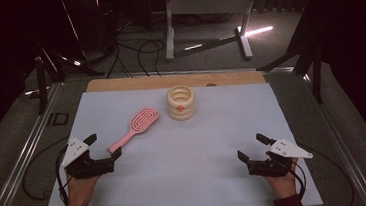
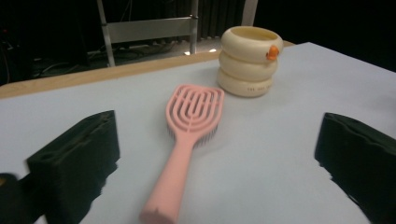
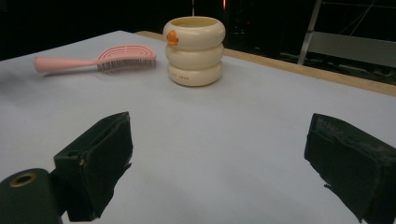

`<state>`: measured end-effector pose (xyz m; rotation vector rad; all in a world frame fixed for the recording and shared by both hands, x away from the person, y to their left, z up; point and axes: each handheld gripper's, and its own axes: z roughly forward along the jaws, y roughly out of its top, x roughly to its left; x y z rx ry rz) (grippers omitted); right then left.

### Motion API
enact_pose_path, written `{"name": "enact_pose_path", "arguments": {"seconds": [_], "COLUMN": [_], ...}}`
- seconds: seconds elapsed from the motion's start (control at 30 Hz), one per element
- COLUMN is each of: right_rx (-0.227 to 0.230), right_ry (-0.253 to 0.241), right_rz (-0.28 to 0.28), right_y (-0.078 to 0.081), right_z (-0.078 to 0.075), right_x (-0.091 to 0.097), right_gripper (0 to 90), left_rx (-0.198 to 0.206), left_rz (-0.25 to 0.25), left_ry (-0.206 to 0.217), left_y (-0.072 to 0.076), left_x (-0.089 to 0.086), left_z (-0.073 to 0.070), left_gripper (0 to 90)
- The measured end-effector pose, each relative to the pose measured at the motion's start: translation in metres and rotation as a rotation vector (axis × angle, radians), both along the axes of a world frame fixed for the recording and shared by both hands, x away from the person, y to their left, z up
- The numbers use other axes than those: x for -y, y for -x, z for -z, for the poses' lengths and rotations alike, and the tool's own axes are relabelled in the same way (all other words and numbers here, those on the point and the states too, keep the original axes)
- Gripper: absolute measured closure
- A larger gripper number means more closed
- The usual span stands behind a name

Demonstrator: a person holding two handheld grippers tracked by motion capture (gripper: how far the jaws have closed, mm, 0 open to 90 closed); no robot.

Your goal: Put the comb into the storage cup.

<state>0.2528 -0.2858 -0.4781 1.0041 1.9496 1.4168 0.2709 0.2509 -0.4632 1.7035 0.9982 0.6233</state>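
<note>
The pink hairbrush [image 1: 134,128] lay flat on the white mat [image 1: 203,181], handle toward the person, head angled away toward the cream ringed cup [image 1: 180,102]. The left gripper [image 1: 105,151] sat right at the handle's near end, jaws spread wide and empty, the handle running straight out between them. The right gripper [image 1: 251,147], also gaping and empty, was well apart. Left was clearly nearer.

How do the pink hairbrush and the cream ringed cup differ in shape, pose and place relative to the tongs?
The pink hairbrush is flat and long with a slotted head; the cream ringed cup is a round stack of three rings with an orange mark. The hairbrush lies flat; the cup stands upright, open at the top. The hairbrush's handle ends near the open left tongs; the cup stands farther back. Both rest on the light mat, ungripped.
</note>
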Motion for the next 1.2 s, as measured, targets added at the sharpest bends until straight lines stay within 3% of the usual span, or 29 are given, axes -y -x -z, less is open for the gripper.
{"name": "enact_pose_path", "arguments": {"seconds": [0.33,0.57,0.77,0.93,1.2], "right_rx": [0.026,0.031,0.03,0.024,0.022], "right_ry": [0.004,-0.006,0.0,-0.006,-0.001], "right_rz": [-0.032,-0.034,-0.033,-0.03,-0.03], "right_y": [-0.005,0.0,0.002,0.002,0.002], "right_z": [-0.003,-0.002,-0.001,0.0,0.001], "right_x": [-0.006,-0.005,-0.006,-0.004,-0.005], "right_gripper": [7.9,7.9,7.9,7.9,7.9], "left_rx": [0.034,0.019,-0.038,-0.054,-0.067], "left_rz": [-0.027,-0.022,-0.031,-0.038,-0.061], "left_ry": [0.021,0.003,0.002,0.01,-0.014], "left_y": [0.018,0.021,0.017,0.015,0.015], "left_x": [-0.014,-0.013,-0.015,-0.016,-0.017], "left_z": [0.004,0.004,0.007,0.007,0.004], "left_gripper": [0.0,0.0,0.0,0.0,0.0]}}
